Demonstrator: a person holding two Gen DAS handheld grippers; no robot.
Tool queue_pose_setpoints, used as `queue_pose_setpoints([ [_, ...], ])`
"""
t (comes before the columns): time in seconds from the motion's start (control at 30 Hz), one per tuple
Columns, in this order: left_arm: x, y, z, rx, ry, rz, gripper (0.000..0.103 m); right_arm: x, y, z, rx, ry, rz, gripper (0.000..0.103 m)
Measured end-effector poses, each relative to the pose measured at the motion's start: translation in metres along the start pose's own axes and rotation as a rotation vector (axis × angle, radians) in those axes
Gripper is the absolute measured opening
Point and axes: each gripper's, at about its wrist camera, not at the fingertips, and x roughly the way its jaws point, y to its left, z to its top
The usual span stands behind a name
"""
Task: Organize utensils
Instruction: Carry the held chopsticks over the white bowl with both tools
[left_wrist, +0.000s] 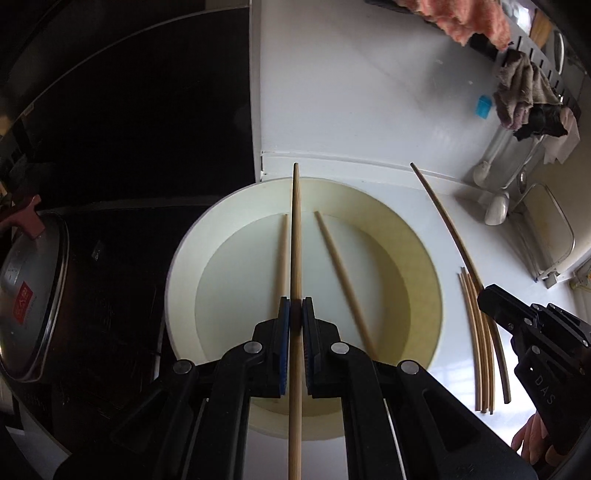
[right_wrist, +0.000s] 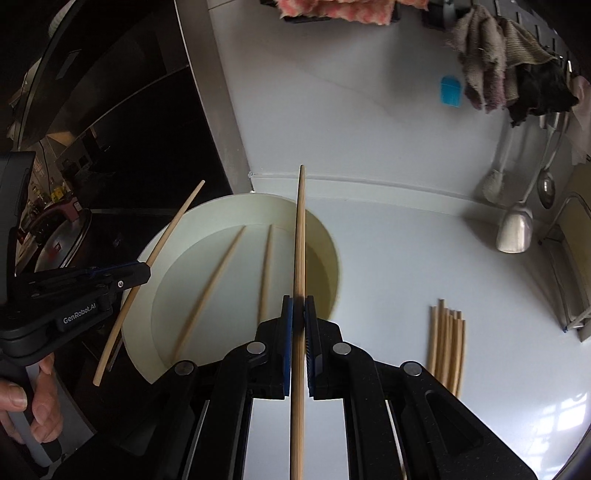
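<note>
— Chopsticks first: where are they?

— Left gripper (left_wrist: 296, 308) has its fingers clamped on one chopstick (left_wrist: 296, 236), pointing to twelve o'clock over the white bowl (left_wrist: 184, 266). Right gripper (right_wrist: 298, 306) is clamped on another chopstick (right_wrist: 300, 236) the same way.

— And the others?

— Two loose chopsticks (left_wrist: 341, 280) lie inside the bowl. A bundle of chopsticks (right_wrist: 447, 347) lies on the white counter (right_wrist: 406, 258), at four o'clock in the right wrist view.

— What's nearby?

— A pot lid (left_wrist: 29, 295) at nine o'clock in the left view; a blue scraper (right_wrist: 450, 90) on the wall.

Bare counter (right_wrist: 388, 258) lies open between bowl (right_wrist: 155, 266) and chopstick bundle (right_wrist: 447, 343).
</note>
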Motion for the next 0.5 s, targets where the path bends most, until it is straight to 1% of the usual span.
queue_pose_setpoints([
  [0.1,0.019,0.016,0.007,0.004,0.025,-0.013,0.007,0.023,0.019,0.007,0.009,0.034,0.016,0.006],
  [0.27,0.050,0.027,0.012,0.029,0.075,-0.044,0.007,0.063,0.040,0.014,0.019,0.097,0.005,0.006],
  [0.37,0.065,0.030,0.016,0.036,0.097,-0.066,0.007,0.079,0.046,0.015,0.021,0.132,-0.010,0.006],
  [0.5,0.080,0.030,0.017,0.050,0.124,-0.091,0.007,0.101,0.041,0.013,0.054,0.184,-0.018,0.006],
])
